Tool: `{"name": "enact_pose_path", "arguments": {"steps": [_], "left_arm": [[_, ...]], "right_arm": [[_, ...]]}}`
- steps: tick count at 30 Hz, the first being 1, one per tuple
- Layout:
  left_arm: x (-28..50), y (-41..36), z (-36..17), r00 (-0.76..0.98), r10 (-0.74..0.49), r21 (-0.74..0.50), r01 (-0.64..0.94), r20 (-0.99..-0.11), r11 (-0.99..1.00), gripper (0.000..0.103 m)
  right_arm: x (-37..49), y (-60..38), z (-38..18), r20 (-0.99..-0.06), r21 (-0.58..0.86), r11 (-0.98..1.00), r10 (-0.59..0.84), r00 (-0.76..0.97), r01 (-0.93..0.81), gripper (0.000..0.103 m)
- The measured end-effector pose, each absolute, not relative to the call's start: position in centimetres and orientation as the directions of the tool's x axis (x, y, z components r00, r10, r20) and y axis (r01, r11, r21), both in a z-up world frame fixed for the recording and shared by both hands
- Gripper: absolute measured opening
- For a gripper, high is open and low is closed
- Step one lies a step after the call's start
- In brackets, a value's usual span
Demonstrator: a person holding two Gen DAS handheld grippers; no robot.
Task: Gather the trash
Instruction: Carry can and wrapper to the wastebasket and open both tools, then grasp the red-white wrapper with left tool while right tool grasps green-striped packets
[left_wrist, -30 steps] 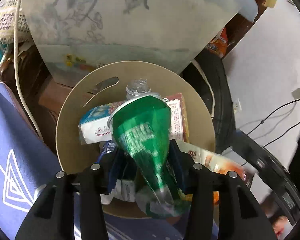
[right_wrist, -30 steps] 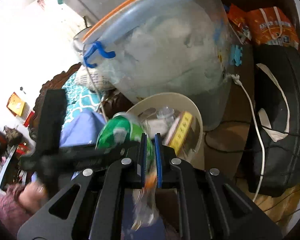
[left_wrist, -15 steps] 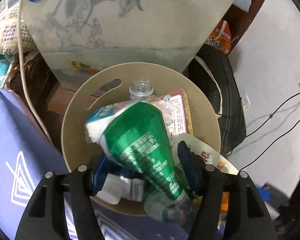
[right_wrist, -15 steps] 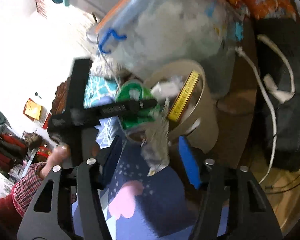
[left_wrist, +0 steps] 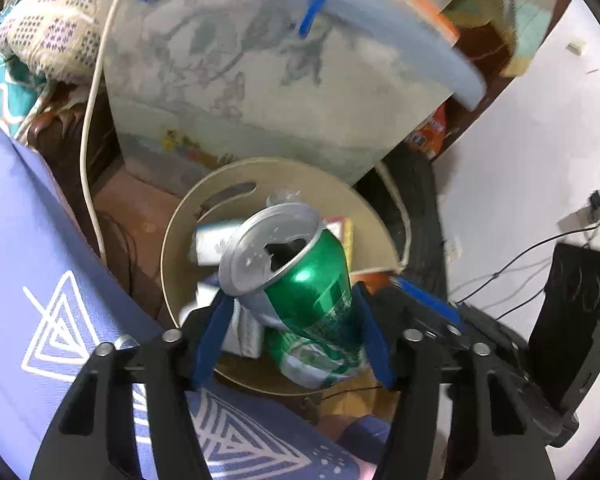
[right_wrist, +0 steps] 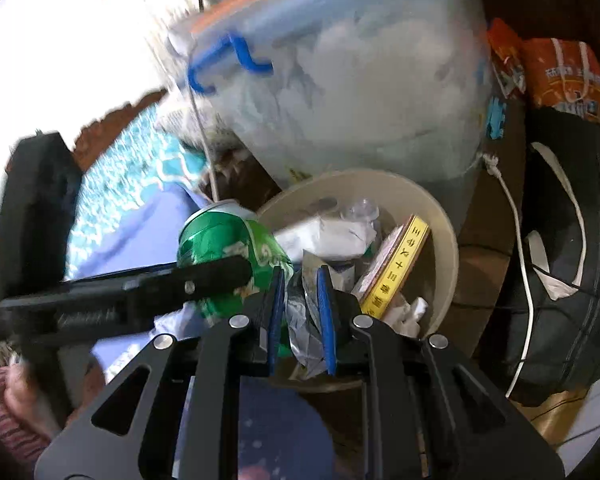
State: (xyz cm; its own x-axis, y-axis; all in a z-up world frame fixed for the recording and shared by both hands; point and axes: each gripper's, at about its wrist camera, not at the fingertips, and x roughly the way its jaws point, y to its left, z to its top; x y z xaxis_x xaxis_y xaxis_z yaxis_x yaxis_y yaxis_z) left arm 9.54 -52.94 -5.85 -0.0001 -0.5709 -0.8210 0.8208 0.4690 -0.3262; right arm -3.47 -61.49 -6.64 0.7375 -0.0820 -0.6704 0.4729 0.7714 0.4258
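Cluttered corner, beige bin (left_wrist: 172, 248) rim crowded, left tool (left_wrist: 290, 336) gripping green can (left_wrist: 312, 292), right tool (right_wrist: 302, 304) pinching silver wrapper (right_wrist: 300, 320).

Right gripper (right_wrist: 300, 284) pinches crumpled wrapper (right_wrist: 302, 320) over beige bin (right_wrist: 448, 248). Left gripper (right_wrist: 220, 272) clamps green can (right_wrist: 220, 236) beside the rim. Yellow box (right_wrist: 400, 268) inside bin.
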Motion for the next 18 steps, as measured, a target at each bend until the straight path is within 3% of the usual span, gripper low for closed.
{"name": "enact_pose_path", "arguments": {"steps": [3, 6, 7, 8, 9, 10, 18], "left_arm": [[9.0, -54.2, -7.2, 0.077, -0.485, -0.204, 0.842, -0.871, 0.5, 0.03], [8.9, -54.4, -7.8, 0.06, -0.465, -0.194, 0.856, -0.883, 0.479, 0.028], [9.0, -54.1, -7.7, 0.026, -0.479, -0.232, 0.85, -0.878, 0.472, 0.03], [9.2, -53.8, -7.4, 0.009, -0.493, -0.26, 0.841, -0.87, 0.474, 0.04], [9.4, -53.6, -7.0, 0.016, -0.503, -0.264, 0.837, -0.864, 0.479, 0.053], [9.4, -53.2, -6.3, 0.037, -0.523, -0.259, 0.837, -0.851, 0.482, 0.055], [9.0, -48.2, -0.2, 0.047, -0.667, -0.34, 0.832, -0.744, 0.439, 0.056]], "right_arm": [[-2.6, -62.6, -9.5, -0.705, 0.475, 0.729, -0.021, 0.709, 0.493, 0.019], [-4.2, -63.1, -9.2, -0.653, 0.53, 0.695, -0.031, 0.757, 0.486, 0.022], [-4.9, -63.1, -8.6, -0.631, 0.54, 0.693, -0.042, 0.775, 0.478, 0.03], [-5.6, -63.0, -8.0, -0.613, 0.544, 0.695, -0.051, 0.788, 0.469, 0.039], [-6.1, -63.1, -7.5, -0.604, 0.54, 0.698, -0.068, 0.794, 0.47, 0.068], [-6.6, -63.1, -6.8, -0.585, 0.533, 0.701, -0.1, 0.805, 0.475, 0.075], [-10.2, -60.8, -3.4, -0.481, 0.578, 0.692, -0.139, 0.866, 0.432, 0.073]]}}
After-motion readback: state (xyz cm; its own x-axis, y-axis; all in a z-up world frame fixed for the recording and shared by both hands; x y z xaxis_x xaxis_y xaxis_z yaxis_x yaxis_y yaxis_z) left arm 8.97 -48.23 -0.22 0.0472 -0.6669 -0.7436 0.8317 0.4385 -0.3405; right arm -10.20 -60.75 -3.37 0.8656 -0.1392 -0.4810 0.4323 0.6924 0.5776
